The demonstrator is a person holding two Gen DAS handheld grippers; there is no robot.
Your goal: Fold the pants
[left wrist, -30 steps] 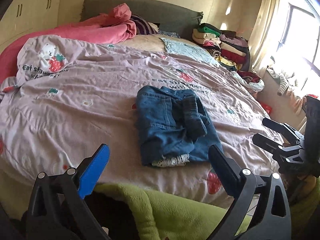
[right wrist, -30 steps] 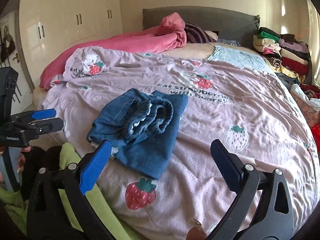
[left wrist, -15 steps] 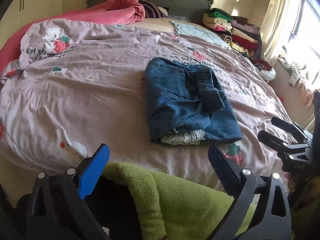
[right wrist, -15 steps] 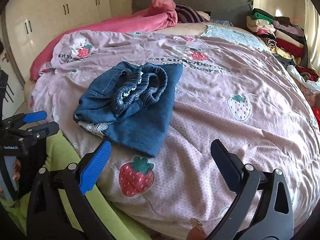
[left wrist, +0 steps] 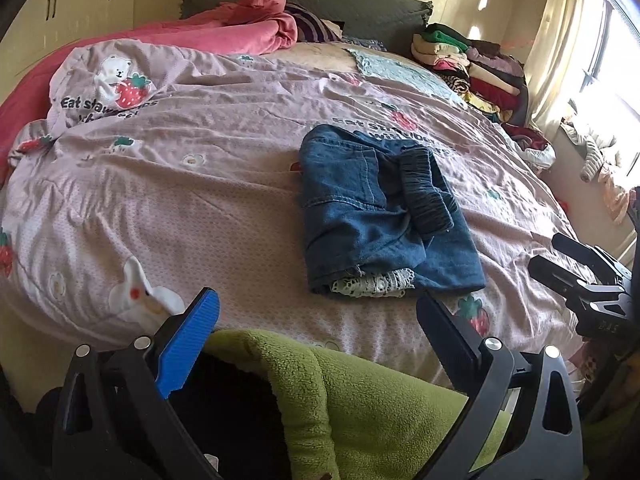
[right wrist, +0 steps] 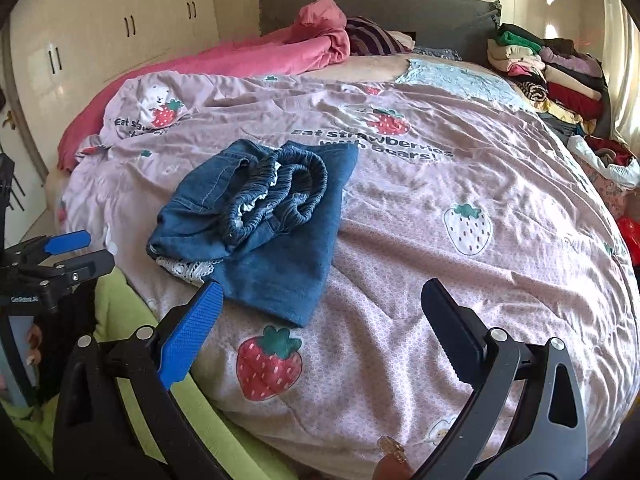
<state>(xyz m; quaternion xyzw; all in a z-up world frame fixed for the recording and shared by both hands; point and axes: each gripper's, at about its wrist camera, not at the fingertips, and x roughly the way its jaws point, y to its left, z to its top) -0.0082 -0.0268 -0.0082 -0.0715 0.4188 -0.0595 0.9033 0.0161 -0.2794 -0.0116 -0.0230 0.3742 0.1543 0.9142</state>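
the small blue denim pants with an elastic waistband (left wrist: pixel 384 216) lie on the pink strawberry-print duvet (left wrist: pixel 200 208), near the bed's near edge, already gathered into a compact, roughly rectangular bundle. the ruched waistband sits folded on top and a strip of white lace trim (left wrist: pixel 372 282) pokes out at the front edge. the left gripper (left wrist: pixel 316 328) hangs above a green fleece sleeve (left wrist: pixel 360 400), jaws spread wide, holding nothing. the right gripper (right wrist: pixel 320 312) hovers just short of the bundle's corner, jaws likewise apart and empty. the folding looks essentially finished; at most some tidying of the lumpy top layer and the stray lace remains.
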